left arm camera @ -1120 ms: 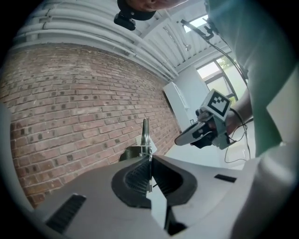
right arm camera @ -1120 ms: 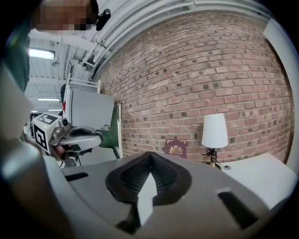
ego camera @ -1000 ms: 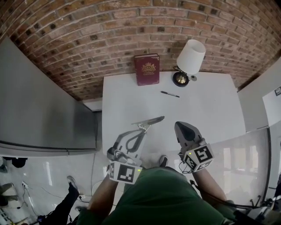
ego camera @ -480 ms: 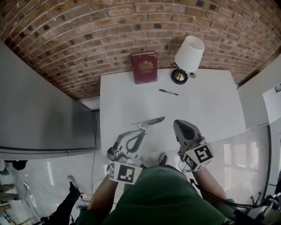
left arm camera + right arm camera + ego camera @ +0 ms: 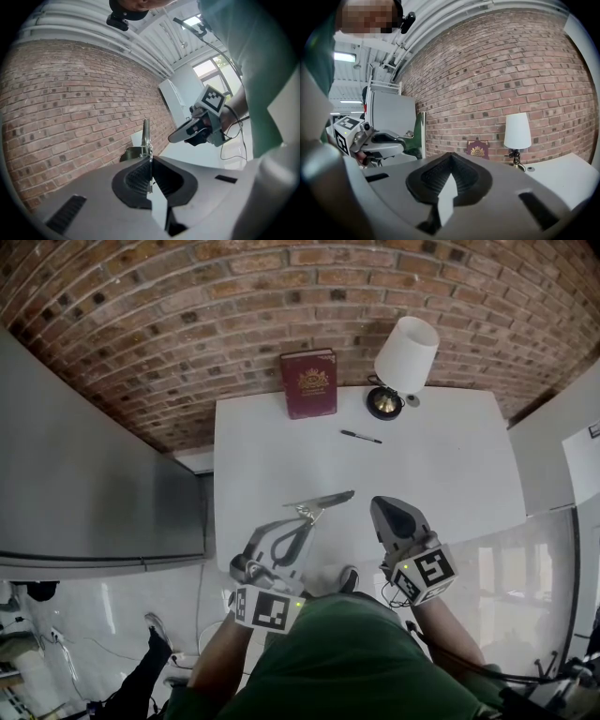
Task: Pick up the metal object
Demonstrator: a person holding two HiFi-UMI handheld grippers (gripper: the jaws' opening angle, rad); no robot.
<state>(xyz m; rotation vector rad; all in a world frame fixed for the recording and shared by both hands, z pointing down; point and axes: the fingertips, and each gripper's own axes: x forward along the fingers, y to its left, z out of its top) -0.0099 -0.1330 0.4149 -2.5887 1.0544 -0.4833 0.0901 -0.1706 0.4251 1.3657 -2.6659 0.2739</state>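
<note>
At the far left of the head view a grey cabinet (image 5: 94,474) stood along the brick wall (image 5: 187,324), with a narrow gap of floor between it and the left edge of the white bench (image 5: 450,474). The left tongs (image 5: 302,515) reached over the bench's near edge, close to its front-left corner. Their jaws were pressed together on the metal object (image 5: 323,500), a thin shiny strip. It stuck out past the tips, up and to the right, over bare bench top. From above I could not tell whether it was clear of the surface. The left gripper view showed the pinch plainly: the left tongs (image 5: 150,161) were clamped on the foot of the metal object (image 5: 146,136), which rose straight out between the ribbed pads against the brick. That view also caught the right tongs (image 5: 176,137) from the side, well apart from the strip. At the bench's far edge a red book (image 5: 308,382) leaned on the wall, with a pen (image 5: 361,437) lying just right of it on open top. The middle of the bench lay free between these and the tongs. The right tongs (image 5: 382,509) hovered at the near edge just right of the strip, not touching it. The right gripper view showed the right tongs (image 5: 450,157) closed on nothing. It also showed the lamp (image 5: 517,136) upright near the wall, which the head view showed as the lamp (image 5: 403,362) at the far edge.
</note>
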